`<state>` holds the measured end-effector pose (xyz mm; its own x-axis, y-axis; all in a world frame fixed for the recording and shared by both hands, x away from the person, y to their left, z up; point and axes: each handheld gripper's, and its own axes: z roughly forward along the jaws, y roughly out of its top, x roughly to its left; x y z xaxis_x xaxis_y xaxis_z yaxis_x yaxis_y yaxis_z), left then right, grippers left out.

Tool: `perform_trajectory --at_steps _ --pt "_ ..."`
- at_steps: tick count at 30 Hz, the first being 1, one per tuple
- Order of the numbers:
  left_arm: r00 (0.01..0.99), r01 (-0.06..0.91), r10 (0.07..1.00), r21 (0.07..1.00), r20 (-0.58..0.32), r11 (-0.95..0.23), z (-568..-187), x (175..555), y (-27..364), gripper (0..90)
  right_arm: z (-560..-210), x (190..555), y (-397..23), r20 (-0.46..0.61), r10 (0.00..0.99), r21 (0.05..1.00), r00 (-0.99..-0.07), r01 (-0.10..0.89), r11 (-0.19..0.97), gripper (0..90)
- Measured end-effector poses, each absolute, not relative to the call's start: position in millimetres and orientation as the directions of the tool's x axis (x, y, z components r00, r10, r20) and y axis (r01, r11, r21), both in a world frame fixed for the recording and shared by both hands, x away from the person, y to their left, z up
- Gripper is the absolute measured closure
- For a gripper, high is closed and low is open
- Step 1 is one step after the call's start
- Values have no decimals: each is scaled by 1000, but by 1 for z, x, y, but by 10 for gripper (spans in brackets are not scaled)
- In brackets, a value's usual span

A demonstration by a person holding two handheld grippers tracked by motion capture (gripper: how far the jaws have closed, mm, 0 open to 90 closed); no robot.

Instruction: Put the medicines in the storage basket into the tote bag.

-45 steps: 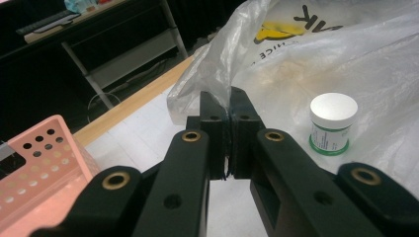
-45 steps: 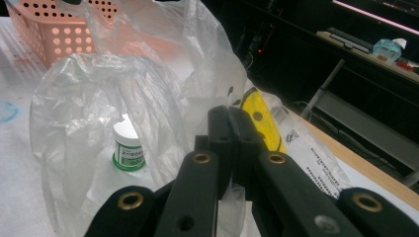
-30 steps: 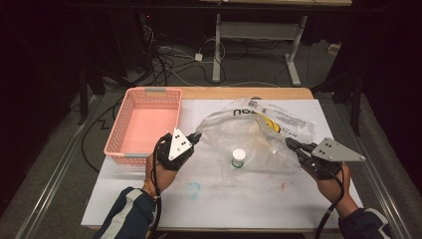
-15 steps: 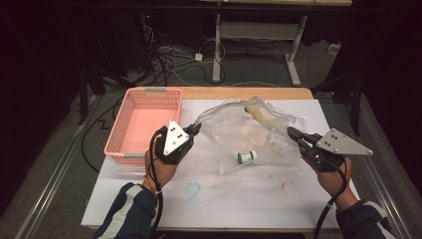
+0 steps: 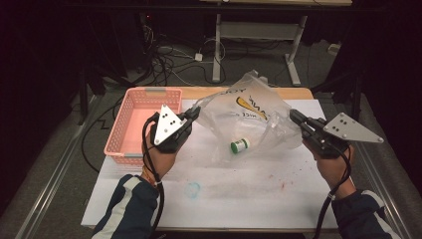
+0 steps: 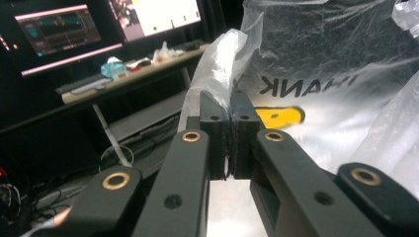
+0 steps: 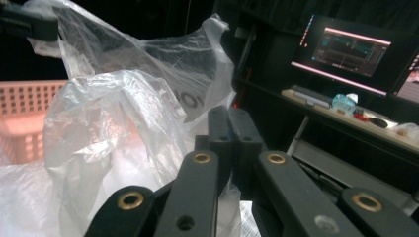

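My left claw is clamped on one crinkled edge of the clear plastic bag, and my right claw pinches the opposite edge, black jaws pressed together on thin film. The bag hangs stretched between my 2 claws above the white counter, glossy and wrinkled, with dark lettering. A small cylindrical bottle with a green cap lies beneath it. A pink lattice basket sits beside my left claw.
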<state>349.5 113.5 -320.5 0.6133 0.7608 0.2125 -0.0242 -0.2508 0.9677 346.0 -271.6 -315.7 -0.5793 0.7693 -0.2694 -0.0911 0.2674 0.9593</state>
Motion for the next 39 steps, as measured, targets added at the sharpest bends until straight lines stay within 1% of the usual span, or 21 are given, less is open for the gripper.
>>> perform_trajectory --at_steps 5,10,15,21,26,31,37,39 --pt "621 -59 752 970 222 -238 -309 353 98 850 -305 352 -270 -247 783 968 -571 -110 225 900" --pt "624 -61 754 974 207 -218 -310 371 78 850 -305 368 -263 -210 803 977 -557 -82 199 900" --pt "602 -50 774 977 195 -206 -307 391 65 850 -305 389 -262 -198 837 979 -511 -54 199 900" --pt "577 -25 799 981 171 -192 -301 410 65 849 -298 414 -274 -173 875 981 -452 -2 193 900" --pt "555 -16 813 979 178 -204 -299 418 68 849 -292 431 -283 -155 900 982 -408 38 186 900" --pt "541 10 822 975 180 -220 -298 429 70 849 -293 446 -284 -179 909 974 -377 61 218 900" --pt "531 36 827 970 185 -240 -294 444 72 847 -292 459 -284 -176 918 972 -356 86 219 900" --pt "527 42 831 971 180 -237 -292 448 73 847 -292 464 -284 -189 919 968 -345 91 233 900"
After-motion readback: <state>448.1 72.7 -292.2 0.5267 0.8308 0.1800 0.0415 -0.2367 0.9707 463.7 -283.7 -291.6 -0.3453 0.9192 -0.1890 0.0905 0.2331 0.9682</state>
